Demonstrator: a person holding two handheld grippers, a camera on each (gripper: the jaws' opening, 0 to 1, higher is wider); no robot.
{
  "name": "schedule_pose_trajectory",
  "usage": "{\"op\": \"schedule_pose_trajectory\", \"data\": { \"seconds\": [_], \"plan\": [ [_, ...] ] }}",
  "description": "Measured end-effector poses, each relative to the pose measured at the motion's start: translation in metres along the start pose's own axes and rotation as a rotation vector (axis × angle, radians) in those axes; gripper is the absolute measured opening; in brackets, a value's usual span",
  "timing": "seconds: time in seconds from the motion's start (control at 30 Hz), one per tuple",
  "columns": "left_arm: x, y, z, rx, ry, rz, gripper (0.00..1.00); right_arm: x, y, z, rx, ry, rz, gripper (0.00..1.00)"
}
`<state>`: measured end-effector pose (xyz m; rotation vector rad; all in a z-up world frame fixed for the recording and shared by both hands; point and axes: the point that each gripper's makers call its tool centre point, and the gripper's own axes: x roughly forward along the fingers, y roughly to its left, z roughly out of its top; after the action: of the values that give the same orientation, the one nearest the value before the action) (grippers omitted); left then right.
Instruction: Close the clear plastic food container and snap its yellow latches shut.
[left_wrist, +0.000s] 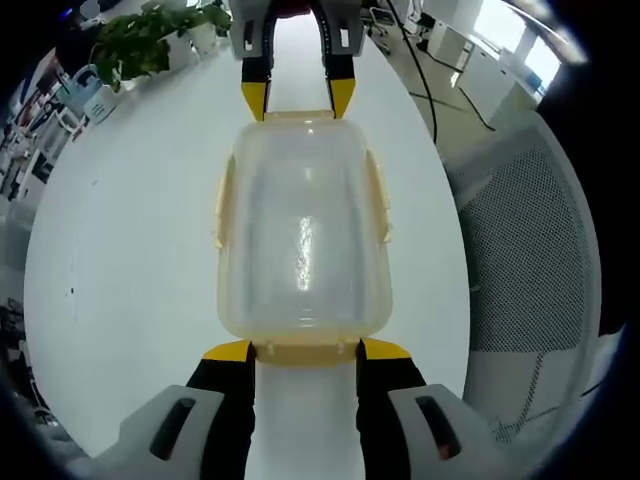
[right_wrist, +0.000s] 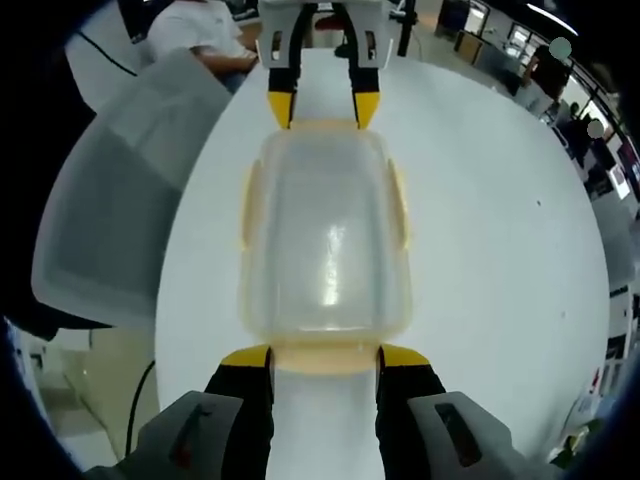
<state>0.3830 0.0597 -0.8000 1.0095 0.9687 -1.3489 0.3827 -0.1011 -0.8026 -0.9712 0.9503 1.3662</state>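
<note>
The left gripper (left_wrist: 305, 350), black with yellow tips, has its jaws spread about as wide as the short yellow end latch (left_wrist: 305, 352) of the clear rectangular plastic food container (left_wrist: 303, 235), its tips touching that latch's two corners rather than clamping anything. The right gripper (right_wrist: 325, 357) stands the same way at the opposite end, jaws parted and tips against the other end latch (right_wrist: 325, 357); in the left gripper view it shows at the far end of the box (left_wrist: 298, 98), and the left one shows likewise far off in the right gripper view (right_wrist: 324, 108). The container lies flat on the white round table (left_wrist: 130, 250), lid seated on top, with the long yellow side latches (left_wrist: 377, 195) lying along its flanks; whether any is fully snapped I cannot tell. The step in hand looks like pressing the two end latches home, so the sound way is to push both ends together with even force, each counter-holding the other, keep the tips square on the latch edge so they do not slip off, and press until each latch sits flush. Beyond the table, green potted plants (left_wrist: 150, 40) stand far left, and a grey mesh chair back (left_wrist: 525, 260) sits to the right.
</note>
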Motion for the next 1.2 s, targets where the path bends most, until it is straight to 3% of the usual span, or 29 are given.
{"op": "schedule_pose_trajectory", "data": {
  "seconds": [0.2,0.33,0.43,0.67,0.9,1.2],
  "plan": [
    [0.001,-0.001,-0.001,0.001,0.016,0.000,0.40,-0.001,0.000,0.000,0.010,-0.017,0.000,0.39],
    [0.003,-0.002,-0.009,0.131,0.061,0.005,0.43,-0.001,0.000,0.000,0.012,-0.017,0.002,0.40],
    [0.004,-0.004,-0.009,0.085,0.054,0.007,0.54,-0.002,0.000,-0.001,-0.011,-0.010,0.001,0.40],
    [-0.003,0.002,0.002,0.055,0.012,0.032,0.52,-0.005,-0.001,0.001,0.006,-0.013,0.001,0.40],
    [-0.003,-0.001,-0.005,0.042,0.043,0.035,0.48,-0.005,0.001,-0.002,0.005,0.007,-0.011,0.40],
    [-0.009,-0.001,-0.006,-0.039,0.033,0.032,0.45,-0.010,0.006,-0.009,0.102,-0.012,0.007,0.38]
  ]
}}
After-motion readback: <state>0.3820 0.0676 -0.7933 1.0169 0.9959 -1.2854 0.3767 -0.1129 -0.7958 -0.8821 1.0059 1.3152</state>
